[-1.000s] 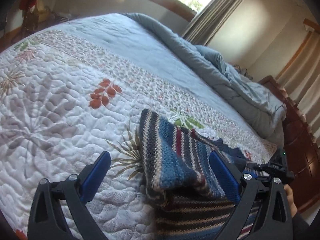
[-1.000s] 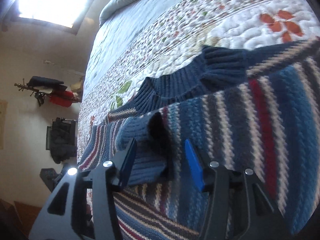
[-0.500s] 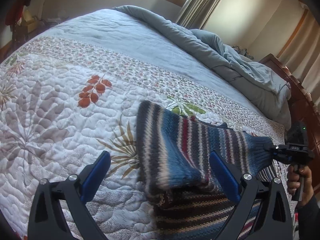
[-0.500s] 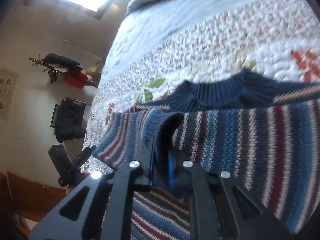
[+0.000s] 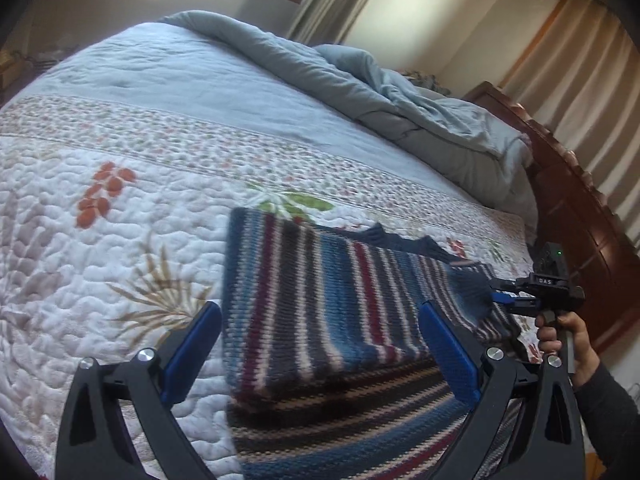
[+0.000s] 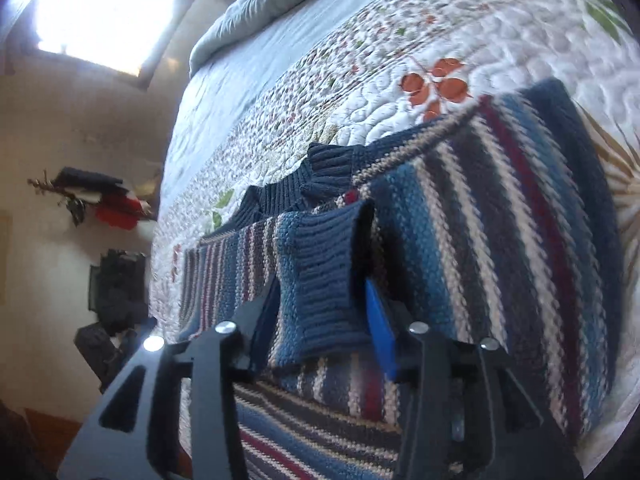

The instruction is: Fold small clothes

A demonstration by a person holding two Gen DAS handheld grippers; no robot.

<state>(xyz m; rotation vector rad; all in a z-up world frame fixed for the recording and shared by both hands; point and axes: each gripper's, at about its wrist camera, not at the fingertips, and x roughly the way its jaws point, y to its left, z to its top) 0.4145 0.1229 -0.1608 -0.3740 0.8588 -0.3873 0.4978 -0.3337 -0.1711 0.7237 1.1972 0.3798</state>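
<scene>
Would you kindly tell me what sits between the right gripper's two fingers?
The sweater's ribbed navy cuff lies between the right gripper's fingers, seen in the right wrist view.

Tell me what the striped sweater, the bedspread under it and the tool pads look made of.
Striped sweater: chunky knit yarn, likely wool or acrylic; visible stitches, ribbed cuff. Bedspread: quilted matte cotton-like cloth; puffy stitched pattern. Left tool pads: blue, finely textured, probably rubber or plastic.
</scene>
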